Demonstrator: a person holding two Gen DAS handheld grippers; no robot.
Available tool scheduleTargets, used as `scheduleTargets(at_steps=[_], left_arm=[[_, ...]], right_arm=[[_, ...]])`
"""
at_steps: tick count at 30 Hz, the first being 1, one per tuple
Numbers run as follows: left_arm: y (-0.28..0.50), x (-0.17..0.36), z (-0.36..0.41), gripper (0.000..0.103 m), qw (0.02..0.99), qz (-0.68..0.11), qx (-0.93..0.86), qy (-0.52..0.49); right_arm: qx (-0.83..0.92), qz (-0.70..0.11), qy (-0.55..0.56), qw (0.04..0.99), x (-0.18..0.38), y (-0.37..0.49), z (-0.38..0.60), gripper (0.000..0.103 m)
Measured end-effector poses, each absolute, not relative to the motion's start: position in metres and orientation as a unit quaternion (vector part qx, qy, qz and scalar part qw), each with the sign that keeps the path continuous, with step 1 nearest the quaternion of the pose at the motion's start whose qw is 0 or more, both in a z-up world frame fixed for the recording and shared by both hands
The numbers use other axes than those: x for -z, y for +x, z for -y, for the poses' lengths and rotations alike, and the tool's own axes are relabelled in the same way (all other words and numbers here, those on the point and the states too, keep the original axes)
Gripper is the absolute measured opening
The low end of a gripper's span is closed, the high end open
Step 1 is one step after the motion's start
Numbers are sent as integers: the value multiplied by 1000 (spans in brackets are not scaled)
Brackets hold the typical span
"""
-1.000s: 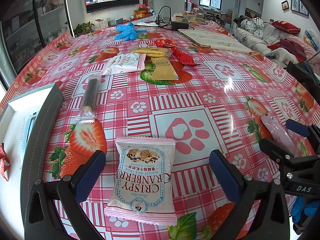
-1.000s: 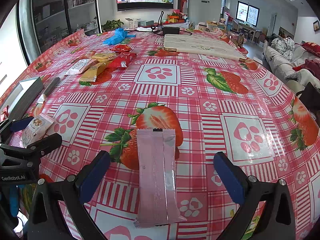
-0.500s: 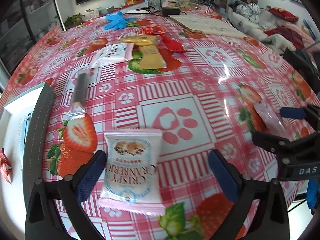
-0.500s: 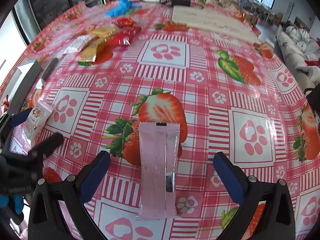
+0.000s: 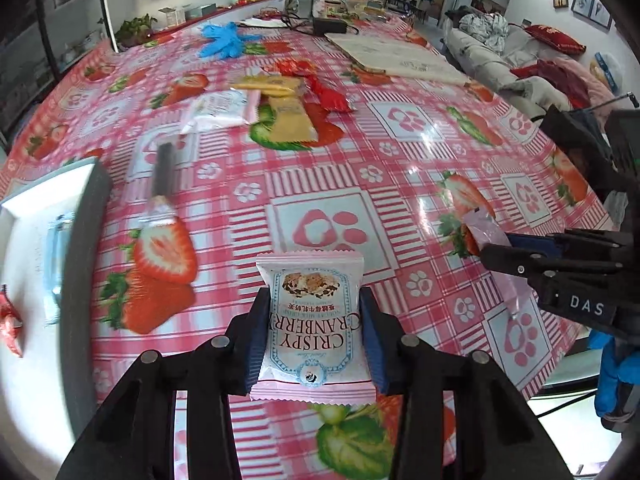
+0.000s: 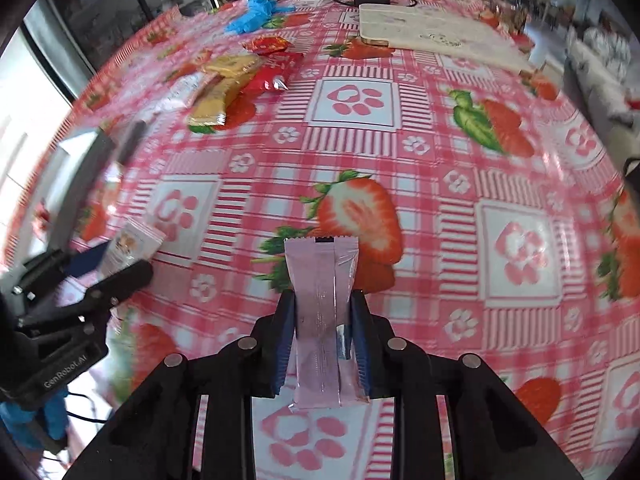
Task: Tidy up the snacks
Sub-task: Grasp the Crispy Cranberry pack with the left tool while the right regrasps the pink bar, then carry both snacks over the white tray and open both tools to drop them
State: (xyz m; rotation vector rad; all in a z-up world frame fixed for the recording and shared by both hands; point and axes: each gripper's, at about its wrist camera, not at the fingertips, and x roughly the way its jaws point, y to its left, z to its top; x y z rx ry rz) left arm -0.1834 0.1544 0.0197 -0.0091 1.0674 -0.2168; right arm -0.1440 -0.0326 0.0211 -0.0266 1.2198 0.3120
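Bright daylight fills both fisheye views; glare spots shine on the desk (image 5: 416, 172) at right. Left edges smear with motion blur, and corners vignette black.

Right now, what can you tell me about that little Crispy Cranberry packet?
The white, pink-edged plastic Crispy Cranberry packet is sealed, with zigzag crimped ends, blue lettering and a picture of nutty nougat. It lies lengthwise in the left claw, whose blue-padded jaws are closed on its long sides, above the strawberry-print tablecloth.
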Motion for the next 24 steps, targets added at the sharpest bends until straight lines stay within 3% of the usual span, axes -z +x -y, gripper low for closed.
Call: scheduleTargets(at_steps=[15,24], left_arm=[[-189,-91,-241,46,894,-445,35,-37],[-197,-102,-303,46,902,-427,-25,-55]], right_arm=[[-223,-537,-15,813,-68,-125,-47,29],[-290,-515,-18,807,-105,-114,-115,29]])
